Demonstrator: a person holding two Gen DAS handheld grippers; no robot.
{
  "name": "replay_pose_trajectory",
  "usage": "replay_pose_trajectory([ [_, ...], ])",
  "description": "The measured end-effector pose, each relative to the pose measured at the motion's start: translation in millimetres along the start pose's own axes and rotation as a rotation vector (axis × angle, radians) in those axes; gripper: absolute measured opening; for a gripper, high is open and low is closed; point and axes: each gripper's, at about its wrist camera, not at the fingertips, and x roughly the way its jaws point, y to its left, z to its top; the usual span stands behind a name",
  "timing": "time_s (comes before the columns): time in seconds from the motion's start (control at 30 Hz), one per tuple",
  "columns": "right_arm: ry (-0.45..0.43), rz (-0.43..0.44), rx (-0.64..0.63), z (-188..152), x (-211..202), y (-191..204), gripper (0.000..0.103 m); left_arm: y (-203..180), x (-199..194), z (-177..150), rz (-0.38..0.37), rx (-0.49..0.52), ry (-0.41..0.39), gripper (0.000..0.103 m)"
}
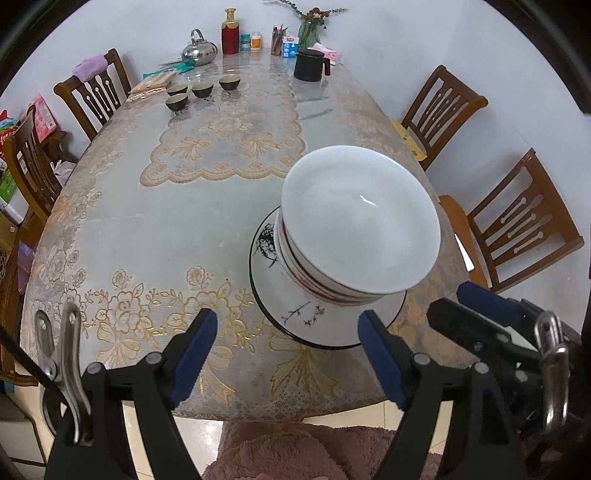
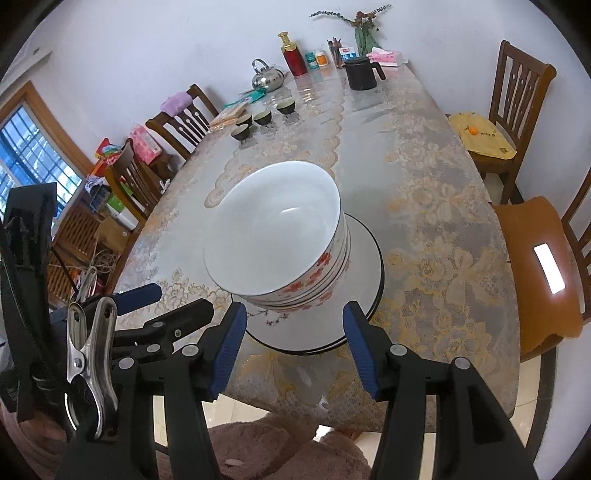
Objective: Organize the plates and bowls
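A stack of white bowls (image 1: 360,221) with red bands stands on a stack of white, black-rimmed plates (image 1: 295,310) near the table's front edge. The same bowls (image 2: 275,230) with red flowers and plates (image 2: 364,266) show in the right wrist view. My left gripper (image 1: 286,345) is open and empty, held just in front of the plates. My right gripper (image 2: 293,339) is open and empty, also just in front of the plates. The right gripper's fingers (image 1: 487,301) show at the right in the left wrist view; the left gripper's fingers (image 2: 140,295) show at the left in the right wrist view.
The table (image 1: 147,229) has a lace cloth under clear plastic. Several small dark cups (image 1: 201,90), a steel kettle (image 1: 199,50), a red bottle (image 1: 230,33) and a black mug (image 1: 310,64) stand at the far end. Wooden chairs (image 1: 517,225) line both sides.
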Motion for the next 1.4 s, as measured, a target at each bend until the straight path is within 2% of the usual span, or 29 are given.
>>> replay_pose_trajectory([
  [1.4,0.018,-0.010,0.000,-0.8,3.6,3.3,0.056,3.2,7.0,-0.2,0.001,-0.002,0.028,0.082],
])
